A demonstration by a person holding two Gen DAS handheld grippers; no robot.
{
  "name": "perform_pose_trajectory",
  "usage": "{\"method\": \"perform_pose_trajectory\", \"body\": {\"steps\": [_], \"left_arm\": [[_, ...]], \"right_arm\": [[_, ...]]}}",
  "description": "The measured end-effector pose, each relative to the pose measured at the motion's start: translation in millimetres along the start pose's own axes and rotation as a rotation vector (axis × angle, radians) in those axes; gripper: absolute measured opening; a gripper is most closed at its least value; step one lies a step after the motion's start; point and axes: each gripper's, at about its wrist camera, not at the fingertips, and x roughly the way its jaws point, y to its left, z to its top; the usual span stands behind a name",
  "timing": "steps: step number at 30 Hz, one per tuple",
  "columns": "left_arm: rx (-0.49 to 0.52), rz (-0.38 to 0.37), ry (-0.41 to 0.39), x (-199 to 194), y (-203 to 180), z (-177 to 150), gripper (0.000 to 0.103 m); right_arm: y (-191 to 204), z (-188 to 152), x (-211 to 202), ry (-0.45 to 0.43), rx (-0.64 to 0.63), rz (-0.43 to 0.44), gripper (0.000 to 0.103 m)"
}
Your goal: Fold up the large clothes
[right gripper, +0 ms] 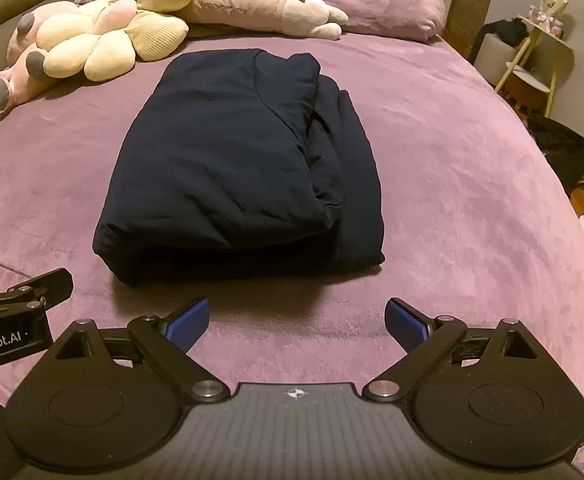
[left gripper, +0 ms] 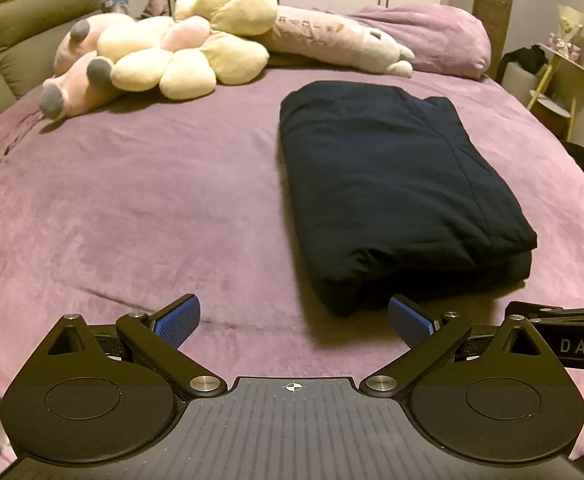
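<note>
On the right gripper's (right gripper: 295, 320) arm, seen from the left wrist, the letters "DAS" are read before the edge cuts them off; on the left gripper's (left gripper: 293, 320) arm, "Robot.AI" is read, its beginning cropped. Chinese characters are printed on the long pale-pink plush pillow (right gripper: 252, 4); the smaller line beneath is too blurred to read. The folded dark navy fabric garment (right gripper: 232, 160) lies on the purple velvety bedspread (right gripper: 451, 200), its long axis running away from the cameras towards the cream flower-shaped plush cushion (right gripper: 104, 44). Both grippers are spread wide, with nothing held.
</note>
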Motion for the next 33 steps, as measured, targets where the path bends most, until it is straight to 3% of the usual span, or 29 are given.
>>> {"method": "perform_pose_trajectory", "body": {"steps": [33], "left_arm": [[0.035,0.022,0.000,1.7,-7.1,1.3,0.103]], "right_arm": [[-4.7,0.5,1.4,0.016,0.029,0.017,0.097]]}}
